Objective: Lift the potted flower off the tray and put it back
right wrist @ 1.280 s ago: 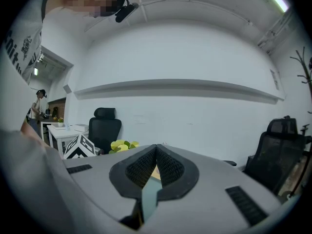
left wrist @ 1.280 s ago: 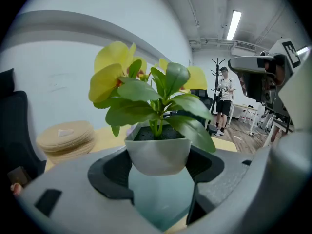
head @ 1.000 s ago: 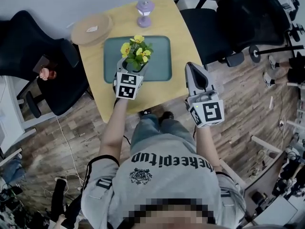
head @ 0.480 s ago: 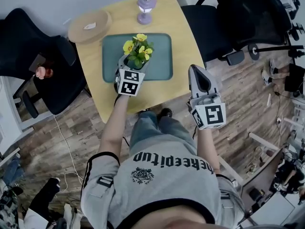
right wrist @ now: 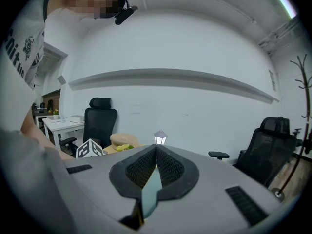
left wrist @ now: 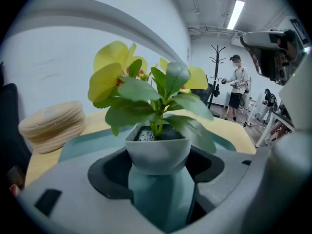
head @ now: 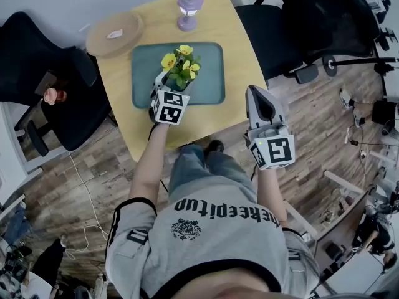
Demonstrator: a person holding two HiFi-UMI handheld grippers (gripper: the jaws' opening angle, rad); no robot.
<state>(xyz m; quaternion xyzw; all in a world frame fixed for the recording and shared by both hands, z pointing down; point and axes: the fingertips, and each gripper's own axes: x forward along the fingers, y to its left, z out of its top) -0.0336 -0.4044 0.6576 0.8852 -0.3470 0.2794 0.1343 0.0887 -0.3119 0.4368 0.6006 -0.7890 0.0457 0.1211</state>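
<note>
A square light-wood table stands on a brown plank floor. At its far left corner lies a round, beige woven disc, and near the far edge stands a small lilac lantern, well apart from the disc. One black office chair sits to the table's left, another to its right. In the left gripper view, a person stands in the background beside a dark coat stand.

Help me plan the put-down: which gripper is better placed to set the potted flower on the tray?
Left. The left gripper has its jaws clasped on the potted flower, directly over the tray. The right gripper is shut and empty, off to the side of the tray.
</note>
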